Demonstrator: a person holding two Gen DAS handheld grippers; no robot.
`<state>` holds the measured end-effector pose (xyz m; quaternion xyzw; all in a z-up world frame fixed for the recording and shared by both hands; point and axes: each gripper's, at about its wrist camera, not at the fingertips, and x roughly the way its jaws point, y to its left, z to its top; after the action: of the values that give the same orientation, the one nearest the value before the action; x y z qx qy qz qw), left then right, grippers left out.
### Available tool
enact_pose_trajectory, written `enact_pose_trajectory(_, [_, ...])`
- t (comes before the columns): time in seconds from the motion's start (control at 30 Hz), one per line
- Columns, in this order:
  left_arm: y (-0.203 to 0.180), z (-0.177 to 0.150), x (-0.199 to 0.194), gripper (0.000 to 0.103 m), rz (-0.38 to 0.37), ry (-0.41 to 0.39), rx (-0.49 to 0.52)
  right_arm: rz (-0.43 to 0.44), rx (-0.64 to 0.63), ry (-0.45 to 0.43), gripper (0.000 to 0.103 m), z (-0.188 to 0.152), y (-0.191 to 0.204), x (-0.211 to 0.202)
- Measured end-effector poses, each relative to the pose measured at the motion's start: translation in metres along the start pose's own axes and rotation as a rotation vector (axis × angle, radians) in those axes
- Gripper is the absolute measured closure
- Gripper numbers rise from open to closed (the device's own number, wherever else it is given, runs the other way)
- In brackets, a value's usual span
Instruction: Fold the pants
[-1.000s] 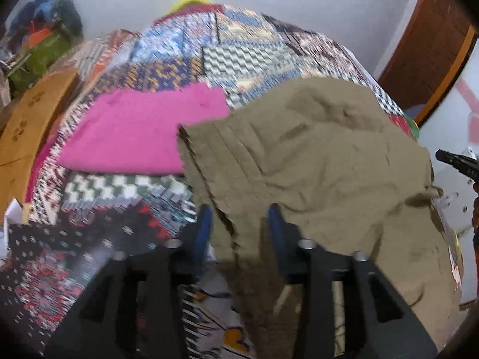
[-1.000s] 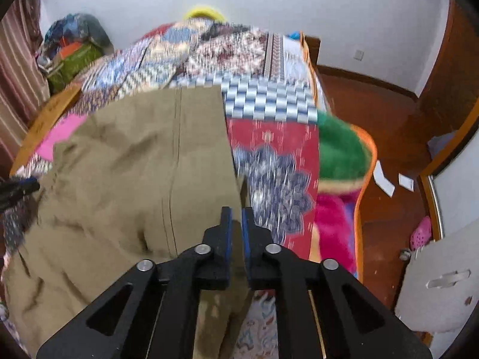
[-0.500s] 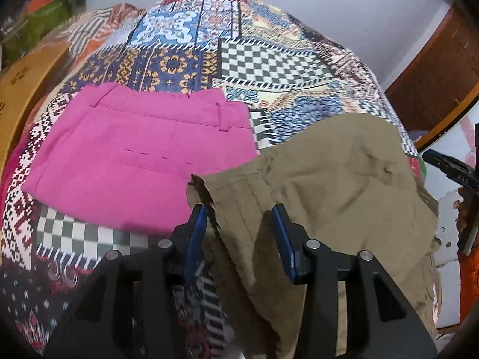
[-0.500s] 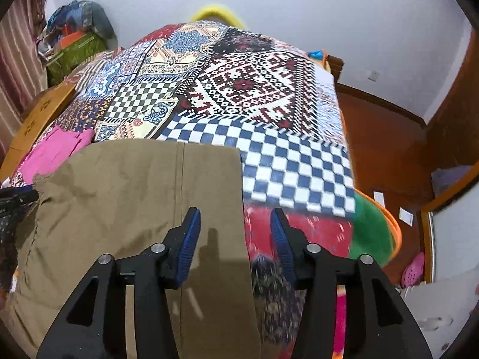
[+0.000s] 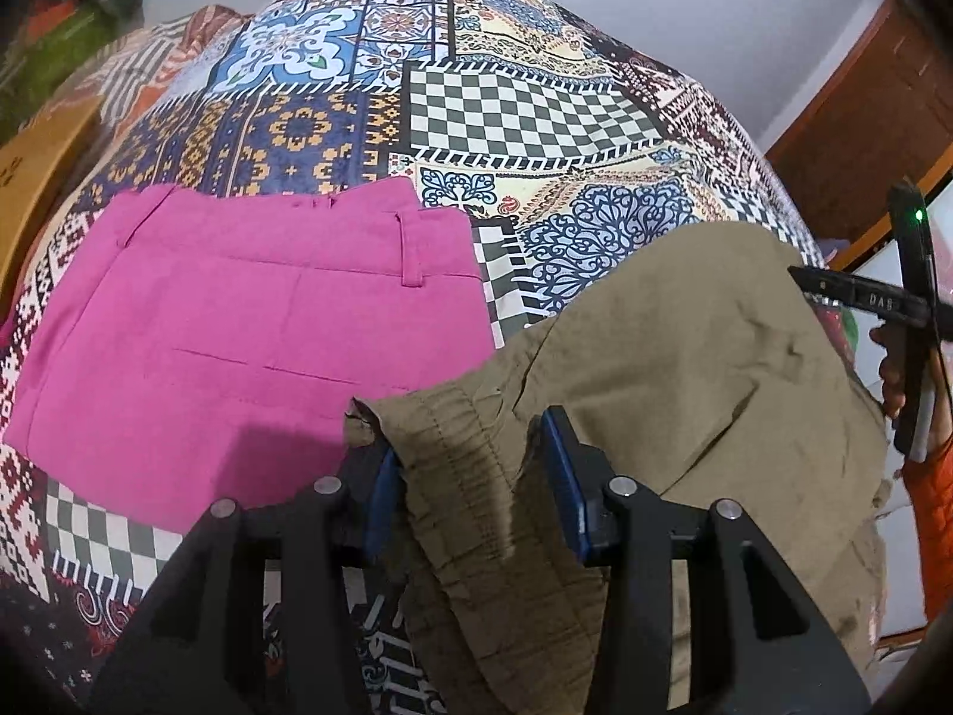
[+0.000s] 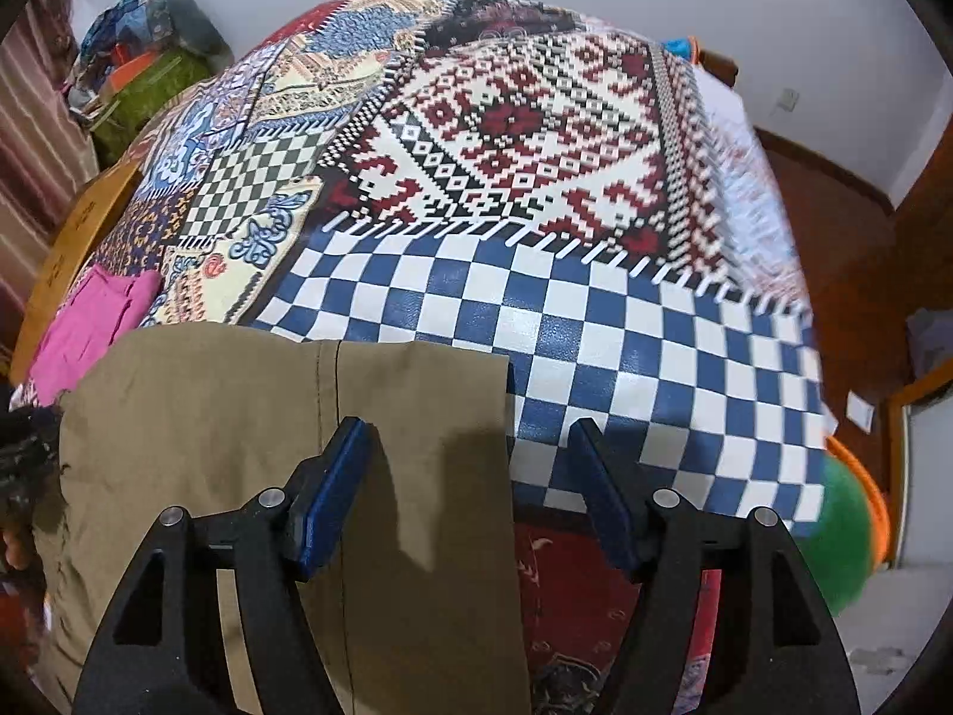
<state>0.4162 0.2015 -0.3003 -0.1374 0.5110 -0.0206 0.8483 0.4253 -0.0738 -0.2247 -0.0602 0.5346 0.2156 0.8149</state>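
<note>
Olive pants [image 5: 685,369] lie spread on the patchwork quilt [image 5: 506,113]. My left gripper [image 5: 473,476] is shut on their gathered elastic waistband, which bunches between the blue pads. In the right wrist view the pants' other end [image 6: 238,405] rests flat on the quilt [image 6: 536,119], its straight edge against the blue checks. My right gripper [image 6: 470,476] hovers above that corner with its jaws opening; the cloth lies under the gap and neither pad presses on it. The right gripper's body [image 5: 863,298] shows at the right edge of the left wrist view.
Folded pink pants [image 5: 238,310] lie left of the olive ones, also visible as pink pants [image 6: 89,322]. A wooden bed board [image 6: 65,250] runs along the left. Bags [image 6: 149,83] pile by the wall. A green and orange blanket [image 6: 846,536] hangs off the right edge above the floor [image 6: 834,208].
Both grippers moved forward over the bed, carrying the olive pants with them. The right gripper went from shut on the pants' edge to wide apart, and that edge now lies flat.
</note>
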Motion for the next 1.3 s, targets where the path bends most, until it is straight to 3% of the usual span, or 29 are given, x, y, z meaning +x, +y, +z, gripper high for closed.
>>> enact_pose_trajectory(0.07, [-0.002, 0.000, 0.003, 0.059, 0.011, 0.002, 0.005, 0.010, 0.002, -0.005, 0.039, 0.001, -0.001, 0.000])
enact_pose_trajectory(0.1, [-0.001, 0.001, 0.003, 0.059, 0.012, 0.002, 0.004, 0.015, 0.003, -0.013, 0.048, 0.001, -0.001, -0.002])
enact_pose_trajectory(0.2, [0.000, 0.002, 0.004, 0.059, 0.009, -0.005, -0.012, 0.032, 0.004, -0.014, 0.090, 0.002, -0.002, -0.004])
enact_pose_trajectory(0.37, [-0.001, 0.002, 0.002, 0.069, 0.022, -0.023, -0.019, -0.015, -0.020, -0.043, 0.091, 0.000, 0.006, -0.006])
enact_pose_trajectory(0.4, [-0.001, 0.001, 0.001, 0.074, 0.021, -0.028, -0.018, -0.033, -0.030, -0.056, 0.094, 0.000, 0.008, -0.007])
enact_pose_trajectory(0.43, [-0.002, 0.000, 0.000, 0.090, 0.038, -0.037, -0.015, -0.049, -0.033, -0.069, 0.096, 0.000, 0.010, -0.008])
enact_pose_trajectory(0.67, [-0.007, 0.005, -0.020, 0.097, 0.041, -0.095, -0.001, -0.070, -0.010, -0.170, 0.098, 0.004, 0.006, -0.037])
enact_pose_trajectory(0.87, [-0.014, 0.022, -0.047, 0.098, 0.071, -0.166, 0.010, -0.145, -0.021, -0.253, 0.099, 0.018, 0.015, -0.065])
enact_pose_trajectory(1.0, [-0.015, 0.028, -0.055, 0.098, 0.057, -0.174, 0.004, -0.129, 0.000, -0.268, 0.100, 0.018, 0.016, -0.076])
enact_pose_trajectory(1.3, [-0.044, 0.016, -0.116, 0.098, -0.002, -0.263, 0.079, -0.056, 0.010, -0.353, 0.100, -0.005, 0.021, -0.137])
